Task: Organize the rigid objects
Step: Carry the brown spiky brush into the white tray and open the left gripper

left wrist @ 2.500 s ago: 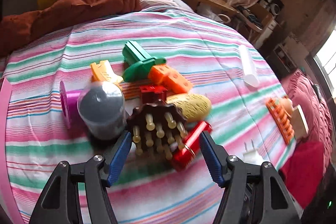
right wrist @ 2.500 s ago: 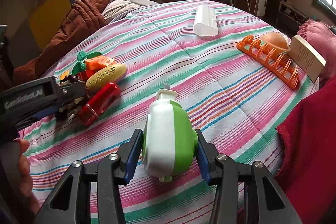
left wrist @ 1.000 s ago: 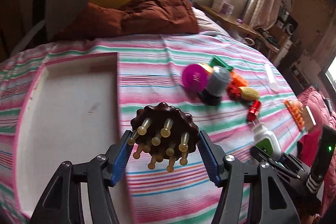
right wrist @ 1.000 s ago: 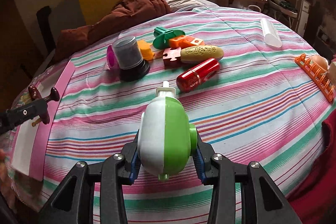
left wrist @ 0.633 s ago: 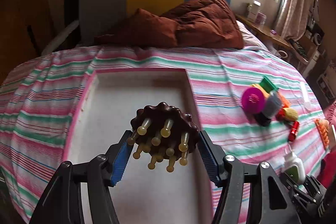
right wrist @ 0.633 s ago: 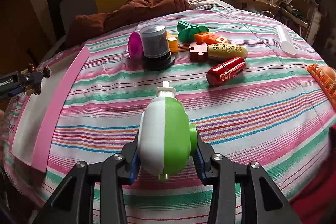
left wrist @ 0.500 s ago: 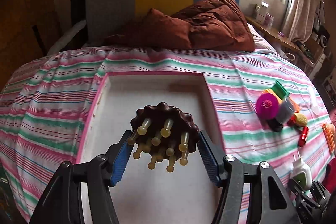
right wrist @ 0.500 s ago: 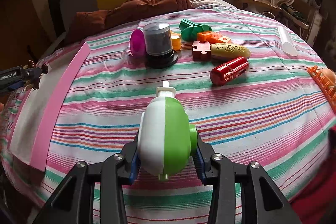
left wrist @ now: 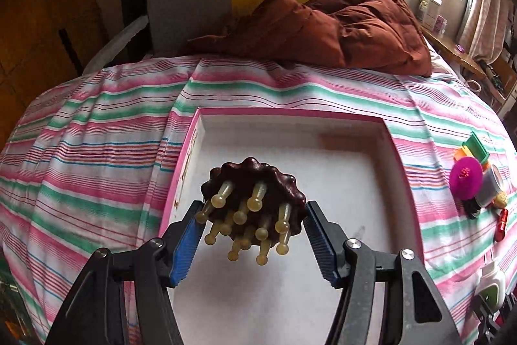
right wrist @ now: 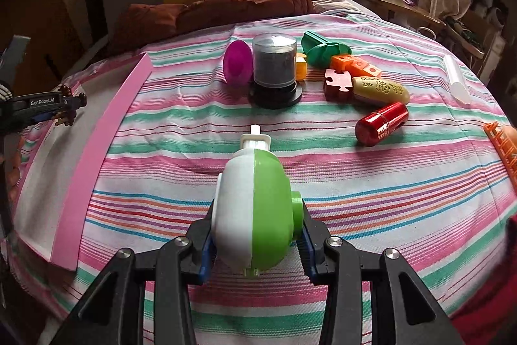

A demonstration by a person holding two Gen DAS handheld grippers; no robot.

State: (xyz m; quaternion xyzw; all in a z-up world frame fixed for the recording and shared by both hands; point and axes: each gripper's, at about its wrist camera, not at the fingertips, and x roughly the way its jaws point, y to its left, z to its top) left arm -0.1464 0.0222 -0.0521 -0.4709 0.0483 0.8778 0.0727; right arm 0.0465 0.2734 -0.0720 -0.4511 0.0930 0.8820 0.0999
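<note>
You've swung the left gripper [left wrist: 252,231], jaws clenched on the brush [left wrist: 253,209], over the box [left wrist: 290,118] for dropping, while the right gripper's [right wrist: 257,244] jaws grasp the bottle [right wrist: 255,215].

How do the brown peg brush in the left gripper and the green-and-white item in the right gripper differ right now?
The brown brush is dark, scalloped and studded with yellowish pegs; the green-and-white item is smooth and rounded with a white nozzle. The brush hangs over the pink-rimmed tray; the item is over the striped sheet, beside the tray. The left gripper stands wider than the right gripper. Both are clamped between blue-padded jaws.
</note>
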